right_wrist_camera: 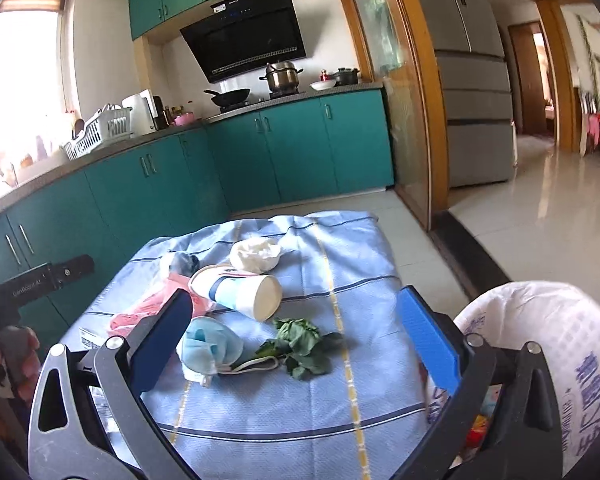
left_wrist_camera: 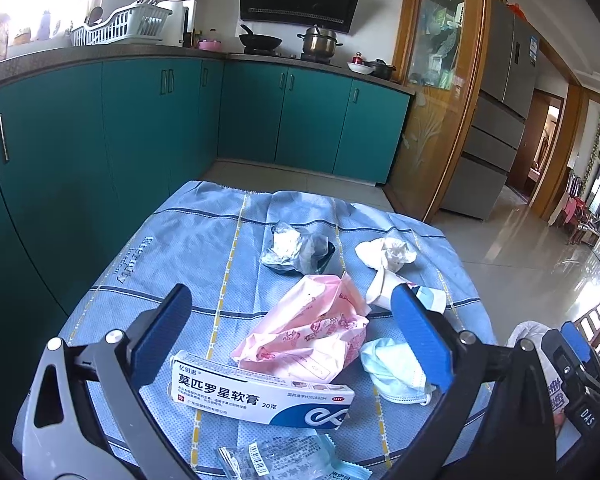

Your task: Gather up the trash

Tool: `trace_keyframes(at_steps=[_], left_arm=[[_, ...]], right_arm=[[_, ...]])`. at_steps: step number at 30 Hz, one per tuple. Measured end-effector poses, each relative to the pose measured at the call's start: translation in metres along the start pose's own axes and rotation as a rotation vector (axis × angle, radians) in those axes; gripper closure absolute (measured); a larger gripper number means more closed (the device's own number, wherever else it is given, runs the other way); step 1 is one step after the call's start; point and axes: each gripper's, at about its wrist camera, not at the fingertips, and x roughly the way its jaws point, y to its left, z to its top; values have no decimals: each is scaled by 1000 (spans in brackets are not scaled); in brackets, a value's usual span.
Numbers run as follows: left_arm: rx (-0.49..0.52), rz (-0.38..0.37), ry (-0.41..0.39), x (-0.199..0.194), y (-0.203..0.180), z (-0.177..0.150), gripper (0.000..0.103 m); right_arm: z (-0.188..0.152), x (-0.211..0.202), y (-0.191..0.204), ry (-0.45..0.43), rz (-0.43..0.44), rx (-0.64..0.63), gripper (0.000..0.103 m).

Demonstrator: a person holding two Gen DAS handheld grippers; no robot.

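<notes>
Both the left gripper and right gripper stand spread wide, holding nothing. Centre frame lies a crumpled pink printed plastic wrapper — creased, half-open — beside a flat white-and-blue cardboard ointment box.

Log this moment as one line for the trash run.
left gripper open, empty | right gripper open, empty | face mask, paper cup on cloth | bag right

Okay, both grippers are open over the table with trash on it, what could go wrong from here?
1. The paper cup lies on its side; a grab may roll it off the blue cloth.
2. The face mask has loops touching the green leaves, so lifting it might drag them.
3. The bin bag sits beside the right gripper; a swing could snag it.
</notes>
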Motion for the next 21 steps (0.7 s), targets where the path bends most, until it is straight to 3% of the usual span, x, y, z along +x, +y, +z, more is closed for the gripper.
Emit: trace_keyframes(at_steps=[10,21], left_arm=[[8,5,4,1,-2,-2,4],[6,12,10,1,1,-2,4]], right_arm=[[-6,3,20,2,-48,-139,3],[-9,12,21,51,-4,-139,3]])
